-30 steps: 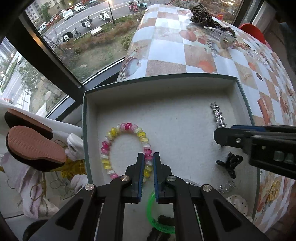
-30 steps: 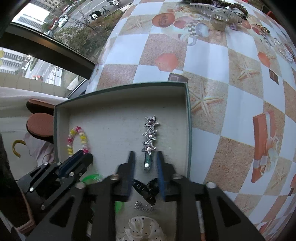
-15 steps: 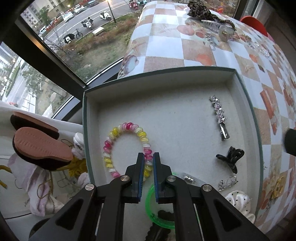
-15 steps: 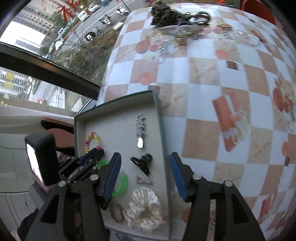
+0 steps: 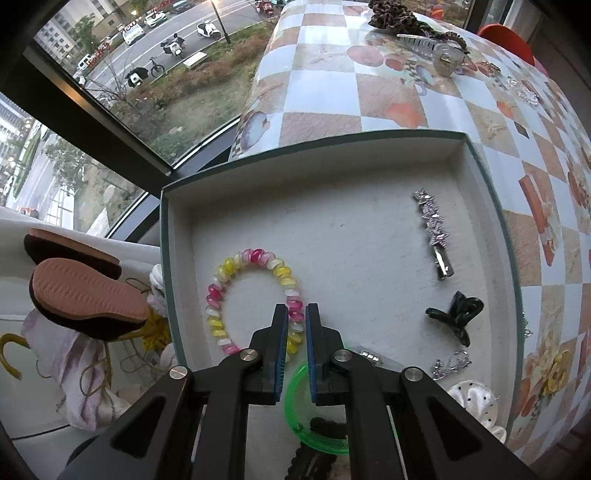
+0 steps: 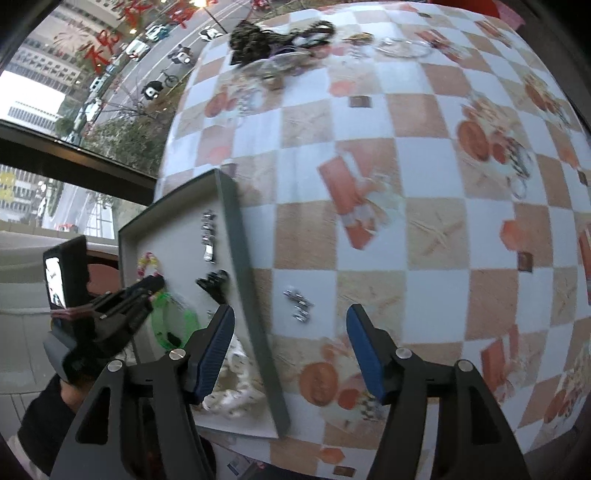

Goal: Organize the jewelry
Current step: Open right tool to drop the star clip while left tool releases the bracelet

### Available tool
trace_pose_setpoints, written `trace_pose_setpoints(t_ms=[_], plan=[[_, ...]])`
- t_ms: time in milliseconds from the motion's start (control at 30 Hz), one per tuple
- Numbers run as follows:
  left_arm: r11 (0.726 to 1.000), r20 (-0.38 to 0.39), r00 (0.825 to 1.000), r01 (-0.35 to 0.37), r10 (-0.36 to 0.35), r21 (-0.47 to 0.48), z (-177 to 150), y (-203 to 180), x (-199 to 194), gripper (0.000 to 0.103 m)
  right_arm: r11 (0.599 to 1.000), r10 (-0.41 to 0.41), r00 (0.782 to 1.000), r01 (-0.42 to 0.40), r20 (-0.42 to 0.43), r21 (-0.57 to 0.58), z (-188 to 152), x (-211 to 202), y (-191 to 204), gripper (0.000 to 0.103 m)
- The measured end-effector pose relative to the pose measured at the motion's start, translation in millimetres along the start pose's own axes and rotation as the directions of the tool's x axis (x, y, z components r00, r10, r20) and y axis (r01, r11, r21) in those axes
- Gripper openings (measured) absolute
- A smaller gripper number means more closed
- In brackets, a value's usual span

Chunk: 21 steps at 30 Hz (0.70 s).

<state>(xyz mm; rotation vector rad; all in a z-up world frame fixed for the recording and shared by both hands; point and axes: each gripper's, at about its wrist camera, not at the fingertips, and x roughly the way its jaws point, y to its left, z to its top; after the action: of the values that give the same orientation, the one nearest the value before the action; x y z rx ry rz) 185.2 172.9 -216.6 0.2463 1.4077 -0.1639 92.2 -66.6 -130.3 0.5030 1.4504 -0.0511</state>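
Note:
A grey-green jewelry box (image 5: pixel 511 258) (image 6: pixel 236 236) sits at the table's near-left corner. Inside lie a pink, yellow and white bead bracelet (image 5: pixel 255 291), a silver star hair clip (image 5: pixel 432 232) (image 6: pixel 208 236), a black claw clip (image 5: pixel 456 317) (image 6: pixel 214 282), a green ring (image 5: pixel 314 410) and a white dotted scrunchie (image 5: pixel 472 397). My left gripper (image 5: pixel 296 314) is nearly shut, empty, over the bracelet's near side; it also shows in the right wrist view (image 6: pixel 153 286). My right gripper (image 6: pixel 291 332) is open, empty, above the table right of the box. A small silver piece (image 6: pixel 299 302) lies ahead of it.
More jewelry and hair clips (image 6: pixel 280 55) (image 5: pixel 424 33) lie piled at the table's far end on the checked tablecloth (image 6: pixel 424 192). A window is to the left. A slippered foot (image 5: pixel 81 295) is beside the box's left wall.
My right gripper has opened wide, let go of the star clip in the box, and pulled back up and to the right over the table. My left gripper has stayed put.

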Motion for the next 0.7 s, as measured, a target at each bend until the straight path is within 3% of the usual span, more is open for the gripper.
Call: trace_pose_setpoints(t_ms=[67, 100, 133, 200, 400, 533, 700], plan=[[1.000, 0.001, 1.000, 0.001, -0.001, 0.002, 0, -2, -1, 0.014, 1.000, -0.007, 1.000, 0.007, 0.002, 0.015, -2, -4, -9, 0.067], [1.000, 0.002, 1.000, 0.003, -0.003, 0.002, 1, -3, -2, 0.045, 1.000, -0.010, 1.000, 0.010, 0.004, 0.022, -3, -6, -13, 0.067], [1.000, 0.004, 1.000, -0.001, 0.001, -0.002, 1, -3, -4, 0.103, 1.000, -0.012, 1.000, 0.012, 0.006, 0.027, -3, -7, -16, 0.067], [0.999, 0.057, 0.998, -0.039, 0.040, -0.016, 1, -4, -13, 0.103, 0.999, -0.018, 1.000, 0.017, 0.009, 0.035, -4, -11, -23, 0.067], [0.999, 0.057, 0.998, -0.040, 0.039, 0.015, 7, -14, -22, 0.103, 0.998, -0.029, 0.999, 0.029, 0.013, 0.055, -6, -17, -40, 0.067], [0.998, 0.067, 0.997, -0.043, 0.039, 0.046, 3, -23, -34, 0.103, 0.997, -0.033, 0.999, 0.032, 0.015, 0.075, -10, -20, -52, 0.080], [0.997, 0.057, 0.998, -0.036, 0.032, 0.070, -11, -36, -44, 0.103, 0.994, -0.044, 0.999, 0.042, 0.011, 0.106, -16, -23, -71, 0.080]])
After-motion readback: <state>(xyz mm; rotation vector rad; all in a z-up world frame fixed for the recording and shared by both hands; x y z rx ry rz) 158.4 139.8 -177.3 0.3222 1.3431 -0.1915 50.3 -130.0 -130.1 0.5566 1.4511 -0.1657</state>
